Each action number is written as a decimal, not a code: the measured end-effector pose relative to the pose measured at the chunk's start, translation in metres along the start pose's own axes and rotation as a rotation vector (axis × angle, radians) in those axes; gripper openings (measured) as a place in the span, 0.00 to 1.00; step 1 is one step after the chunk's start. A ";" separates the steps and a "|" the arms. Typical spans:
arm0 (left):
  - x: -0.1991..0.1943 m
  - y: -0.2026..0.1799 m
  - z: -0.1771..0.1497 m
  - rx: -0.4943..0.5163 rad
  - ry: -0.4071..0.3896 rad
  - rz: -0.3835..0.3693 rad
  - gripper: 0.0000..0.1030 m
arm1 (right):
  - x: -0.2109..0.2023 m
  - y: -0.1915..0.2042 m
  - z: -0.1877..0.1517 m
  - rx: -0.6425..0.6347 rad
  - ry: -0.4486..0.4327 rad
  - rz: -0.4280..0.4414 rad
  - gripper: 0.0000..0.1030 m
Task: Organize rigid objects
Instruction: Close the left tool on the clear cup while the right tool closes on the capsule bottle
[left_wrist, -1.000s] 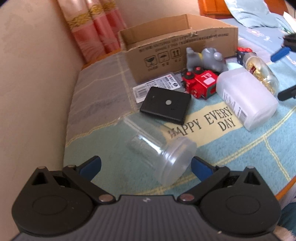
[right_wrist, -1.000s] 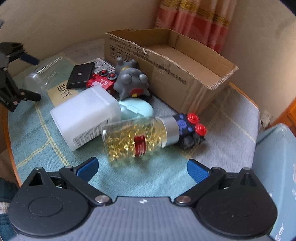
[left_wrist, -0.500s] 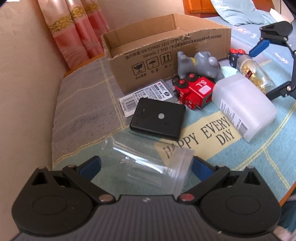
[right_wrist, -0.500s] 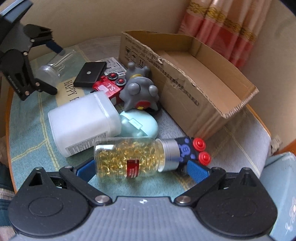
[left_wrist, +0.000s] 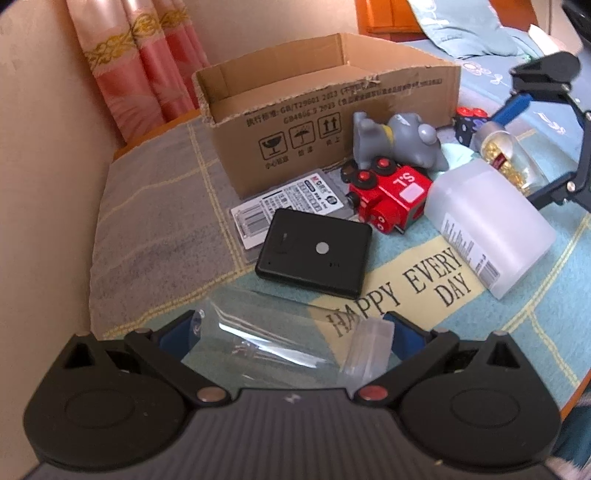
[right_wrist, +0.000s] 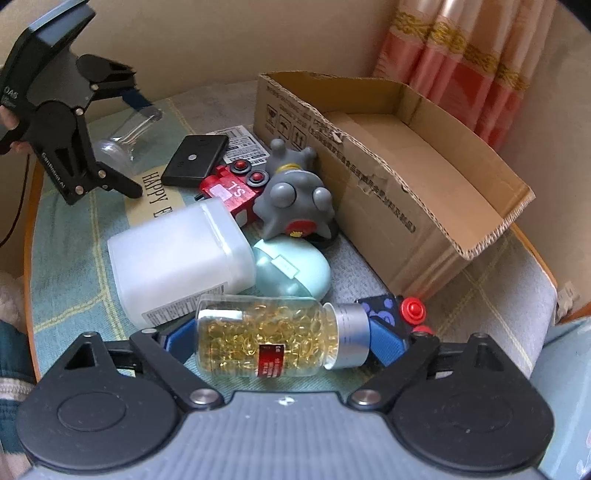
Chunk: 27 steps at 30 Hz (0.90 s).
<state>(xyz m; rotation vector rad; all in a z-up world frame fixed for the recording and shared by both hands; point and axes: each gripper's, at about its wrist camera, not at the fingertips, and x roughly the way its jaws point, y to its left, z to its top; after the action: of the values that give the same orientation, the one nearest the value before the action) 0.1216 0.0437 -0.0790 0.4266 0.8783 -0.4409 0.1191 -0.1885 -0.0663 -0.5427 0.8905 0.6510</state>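
**K:** Left wrist view count: one box (left_wrist: 332, 122), one clear jar (left_wrist: 280, 332), one black case (left_wrist: 314, 254), one card pack (left_wrist: 284, 206), one red train (left_wrist: 391, 199), one grey toy (left_wrist: 399, 144), one white jar (left_wrist: 487, 229). All on the mat (left_wrist: 155, 236).

**M:** Right wrist adds one capsule bottle (right_wrist: 273, 339), one mint case (right_wrist: 295, 273), one blue block (right_wrist: 388, 314).

**K:** Grippers?

**M:** Left gripper (left_wrist: 291, 332) wide, clear jar lying between the fingers at the near edge; contact hard to judge through the plastic. Right gripper (right_wrist: 280, 339) closing, bottle lying crosswise between the pads (right_wrist: 388, 343), near right of the white jar.

**K:** Hidden?

**M:** Mint case half under the white jar. Block partly behind the bottle cap. Card pack partly under the black case. Box interior mostly out of sight from the left.
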 end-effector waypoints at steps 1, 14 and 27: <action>-0.001 -0.001 0.000 -0.009 0.007 0.008 0.99 | -0.001 0.000 0.000 0.017 0.005 -0.006 0.93; -0.026 -0.012 -0.008 -0.284 0.020 0.024 0.99 | -0.020 0.015 -0.021 0.299 0.079 -0.075 0.93; -0.019 -0.012 -0.010 -0.301 0.011 0.053 0.99 | -0.013 0.025 -0.017 0.314 0.076 -0.129 0.95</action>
<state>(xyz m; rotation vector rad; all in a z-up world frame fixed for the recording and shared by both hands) 0.0985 0.0428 -0.0712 0.1752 0.9249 -0.2515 0.0869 -0.1866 -0.0683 -0.3405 0.9984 0.3655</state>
